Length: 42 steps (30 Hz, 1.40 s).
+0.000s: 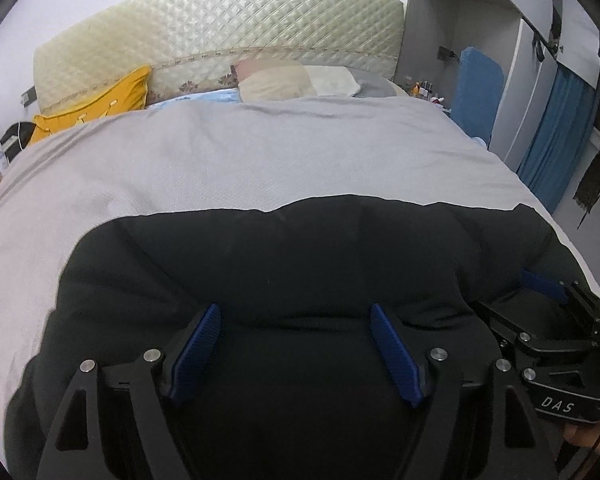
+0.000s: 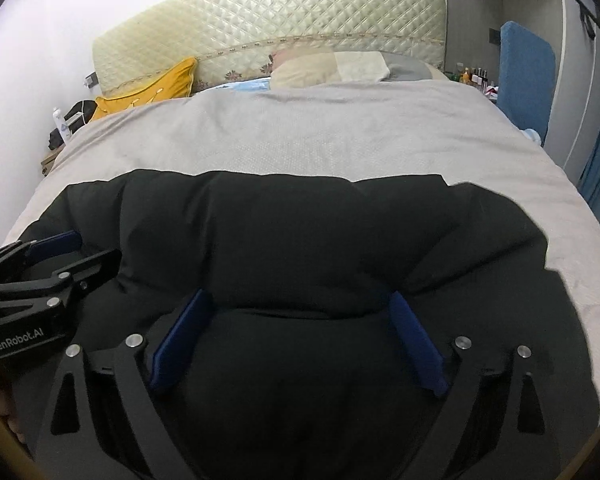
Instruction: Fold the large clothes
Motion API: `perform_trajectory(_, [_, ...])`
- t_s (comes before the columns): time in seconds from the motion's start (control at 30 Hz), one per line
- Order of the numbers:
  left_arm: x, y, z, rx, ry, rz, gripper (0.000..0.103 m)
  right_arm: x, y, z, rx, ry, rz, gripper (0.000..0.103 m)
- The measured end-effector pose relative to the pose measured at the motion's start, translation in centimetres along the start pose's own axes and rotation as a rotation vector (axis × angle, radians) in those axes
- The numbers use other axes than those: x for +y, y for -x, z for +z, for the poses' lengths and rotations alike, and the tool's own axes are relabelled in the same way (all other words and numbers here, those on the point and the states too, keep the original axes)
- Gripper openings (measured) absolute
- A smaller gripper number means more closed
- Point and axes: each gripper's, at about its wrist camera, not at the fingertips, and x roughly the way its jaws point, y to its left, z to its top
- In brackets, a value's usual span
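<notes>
A large black padded garment lies spread on the grey bedspread at the near end of the bed; it also shows in the right wrist view. My left gripper is open, its blue pads resting over the garment's near part. My right gripper is open too, blue pads wide apart over the garment. Each gripper shows at the edge of the other's view, the right one to the right, the left one to the left.
A quilted cream headboard stands at the far end with a yellow cushion and beige pillows. A blue padded board and blue curtain are on the right. A cluttered nightstand is at the far left.
</notes>
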Motion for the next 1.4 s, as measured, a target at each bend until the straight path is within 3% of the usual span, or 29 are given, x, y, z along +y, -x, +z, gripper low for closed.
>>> perform_trajectory(0.2, [0.2,-1.4,-0.3,0.000,0.004,0.012,0.078,0.3,-1.3,-0.4,-0.027,0.006,0.003,0.095])
perform_trajectory(0.43, [0.0,-0.3,-0.7,0.002,-0.019,0.021,0.078,0.4,-0.8,-1.0,-0.042,0.022,-0.006,0.095])
perform_trajectory(0.77, [2.8,5.0,-1.1,-0.088,-0.032,0.150,0.079,-1.6,3.9,-0.1,-0.095,0.050,0.013,0.095])
perform_trajectory(0.87, [3.5,4.7,-1.4,-0.077,-0.047,0.251,0.079,-3.9,4.7,-0.7,-0.108,0.024,-0.050,0.097])
perform_trajectory(0.97, [4.3,3.3,-2.0,-0.033,-0.030,0.202,0.079,-5.8,4.6,-1.6,-0.093,0.003,-0.045,0.097])
perform_trajectory(1.07, [4.0,2.8,-2.5,-0.025,-0.047,0.211,0.079,-6.3,3.6,-2.3,-0.077,0.036,-0.064,0.099])
perform_trajectory(1.4, [3.7,3.9,-2.8,-0.057,-0.033,0.214,0.080,-6.6,3.3,-3.2,-0.091,-0.006,-0.077,0.103])
